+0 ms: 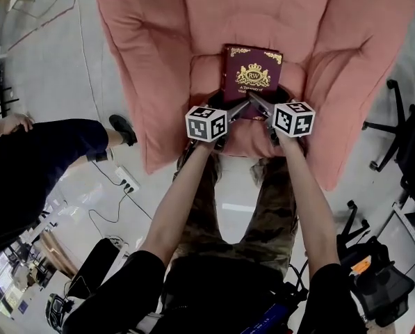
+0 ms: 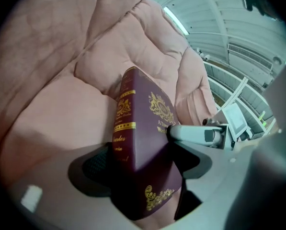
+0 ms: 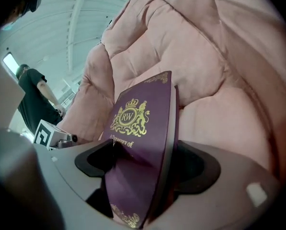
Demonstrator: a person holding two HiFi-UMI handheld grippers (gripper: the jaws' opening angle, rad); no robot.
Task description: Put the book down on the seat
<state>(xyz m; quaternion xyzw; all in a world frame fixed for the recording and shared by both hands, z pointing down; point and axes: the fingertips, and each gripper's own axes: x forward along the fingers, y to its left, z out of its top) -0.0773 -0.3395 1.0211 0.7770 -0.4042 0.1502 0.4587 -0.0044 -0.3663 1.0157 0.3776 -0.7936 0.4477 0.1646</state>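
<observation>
Room: pale floor (image 1: pixel 47 68), cables, office chair (image 1: pixel 391 127). Pink armchair (image 1: pixel 151 54). On its seat (image 1: pixel 208 75): maroon book (image 1: pixel 253 72), gold crest. Left gripper (image 1: pixel 238 108) clamped on book's near edge; right gripper (image 1: pixel 257 103) jaws wide, book between.

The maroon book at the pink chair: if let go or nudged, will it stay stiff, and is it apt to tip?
The book looks hardbound, with a flat cover and straight edges, so it is probably stiff. It is up on edge over the soft padded chair, so it would likely tip flat.
</observation>
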